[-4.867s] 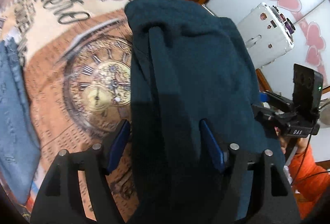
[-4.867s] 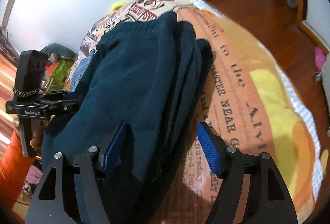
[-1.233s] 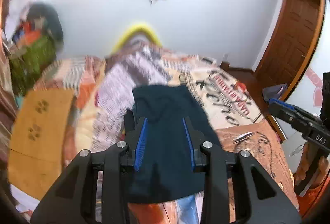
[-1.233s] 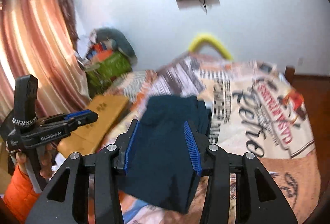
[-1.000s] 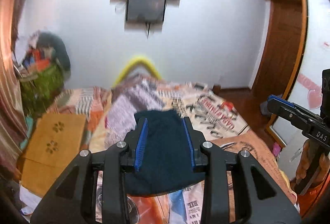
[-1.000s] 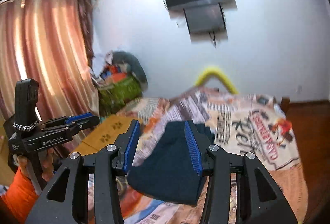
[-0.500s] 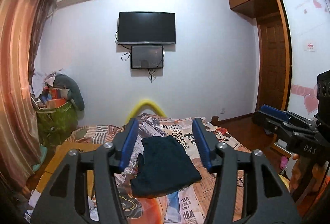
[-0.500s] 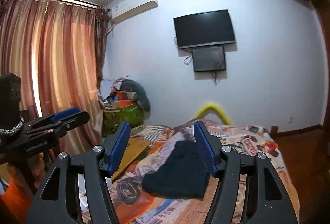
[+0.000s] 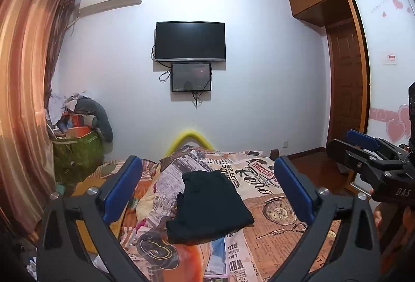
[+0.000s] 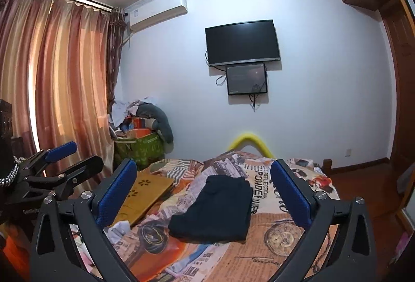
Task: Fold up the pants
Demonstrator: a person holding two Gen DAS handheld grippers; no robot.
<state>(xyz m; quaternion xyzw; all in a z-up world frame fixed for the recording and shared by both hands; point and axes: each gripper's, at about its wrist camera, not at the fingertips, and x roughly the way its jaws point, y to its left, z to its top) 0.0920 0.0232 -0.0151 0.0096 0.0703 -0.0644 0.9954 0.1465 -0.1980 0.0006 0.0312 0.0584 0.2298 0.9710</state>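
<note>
The dark blue pants (image 9: 210, 206) lie folded into a compact stack on the printed bedspread (image 9: 262, 178); they show in the right wrist view (image 10: 215, 209) too. My left gripper (image 9: 207, 188) is open and empty, held well back from the bed with the pants framed between its blue pads (image 9: 122, 188). My right gripper (image 10: 205, 193) is open and empty, also held back. Each gripper appears at the edge of the other's view: the right one (image 9: 363, 149) and the left one (image 10: 67, 160).
A bit of blue denim (image 9: 216, 250) peeks from under the pants' near edge. A wooden lap board (image 10: 142, 193) lies at the bed's left. A green bin of clutter (image 10: 140, 149) stands by the curtains. A TV (image 9: 190, 41) hangs on the far wall.
Both grippers let go of the folded pants, opened wide and pulled back and up from the bed; the pants now lie on the bedspread farther away.
</note>
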